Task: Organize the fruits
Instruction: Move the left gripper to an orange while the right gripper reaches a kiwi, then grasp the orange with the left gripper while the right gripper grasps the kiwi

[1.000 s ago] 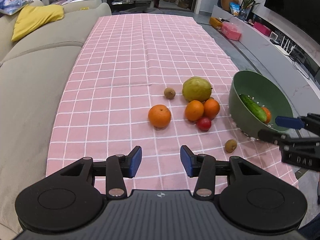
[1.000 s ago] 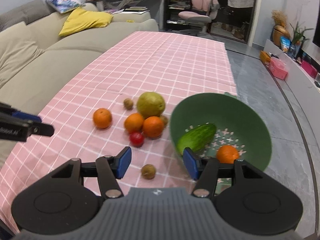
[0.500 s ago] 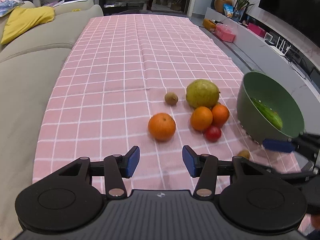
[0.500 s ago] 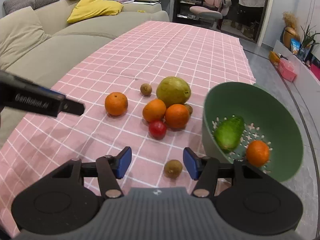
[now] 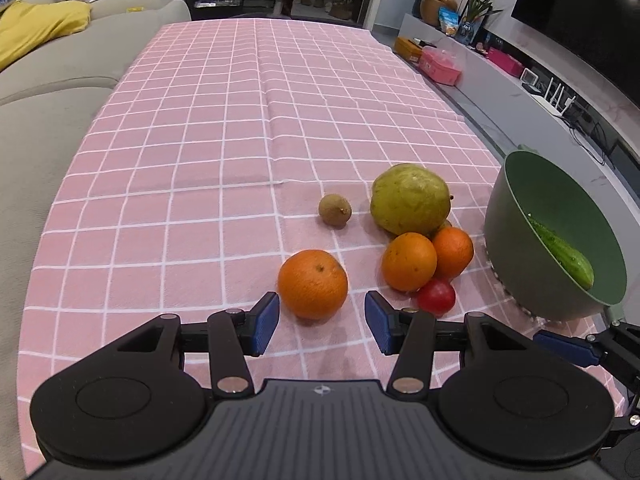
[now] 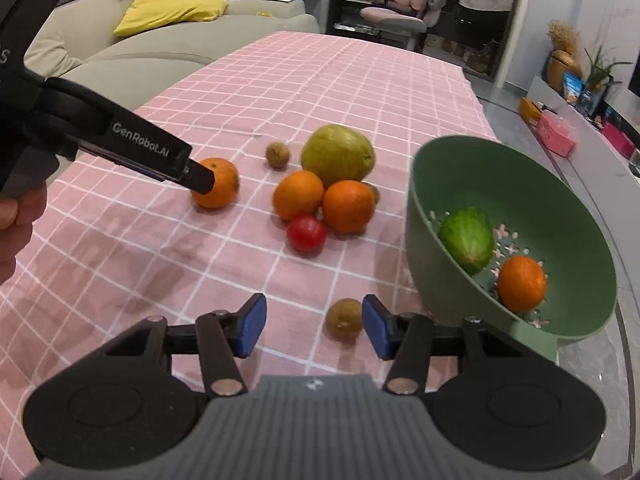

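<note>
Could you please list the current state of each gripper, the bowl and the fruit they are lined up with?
Left gripper: open, empty, lined up with the lone orange.
Right gripper: open, jaws just closing, small brown fruit ahead, not gripped.
Green colander bowl: tilted, holding a cucumber and an orange fruit.

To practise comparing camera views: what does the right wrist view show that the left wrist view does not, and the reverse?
Only the right wrist view shows the orange in the bowl, the small brown fruit by the open right gripper, and a hand. Only the left wrist view shows the open left gripper framing the lone orange. Both show the green bowl, cucumber and tomato.
</note>
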### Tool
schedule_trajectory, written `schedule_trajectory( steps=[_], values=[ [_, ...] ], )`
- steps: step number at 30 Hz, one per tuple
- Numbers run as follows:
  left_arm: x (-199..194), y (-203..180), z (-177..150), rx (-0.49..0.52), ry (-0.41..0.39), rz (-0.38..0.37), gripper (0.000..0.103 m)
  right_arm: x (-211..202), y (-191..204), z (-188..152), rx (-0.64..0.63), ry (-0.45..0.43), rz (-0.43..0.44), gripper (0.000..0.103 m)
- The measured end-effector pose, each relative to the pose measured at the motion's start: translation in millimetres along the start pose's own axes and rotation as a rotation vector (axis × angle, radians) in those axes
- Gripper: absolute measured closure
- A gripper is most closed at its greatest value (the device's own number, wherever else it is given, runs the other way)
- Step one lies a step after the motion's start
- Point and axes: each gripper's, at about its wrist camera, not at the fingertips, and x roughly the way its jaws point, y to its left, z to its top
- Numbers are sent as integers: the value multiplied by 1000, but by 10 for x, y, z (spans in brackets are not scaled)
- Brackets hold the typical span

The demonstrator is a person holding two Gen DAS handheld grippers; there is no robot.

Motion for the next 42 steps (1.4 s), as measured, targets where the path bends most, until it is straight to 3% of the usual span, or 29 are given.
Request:
schedule_trajectory(
  steps=[19, 32, 39, 42],
  values=[
    [295, 23, 71, -6, 20, 29, 44, 206, -96, -19, 65, 44, -7, 54],
    [399, 41, 120, -11, 4, 30, 44, 370, -99, -30, 71, 72, -32, 64],
    [427, 46, 99, -11, 12, 16, 50, 379, -88, -21, 64, 71, -29, 82],
    [418, 46, 92, -11, 13, 11, 51, 379, -76, -14, 60, 73, -19, 82]
  ],
)
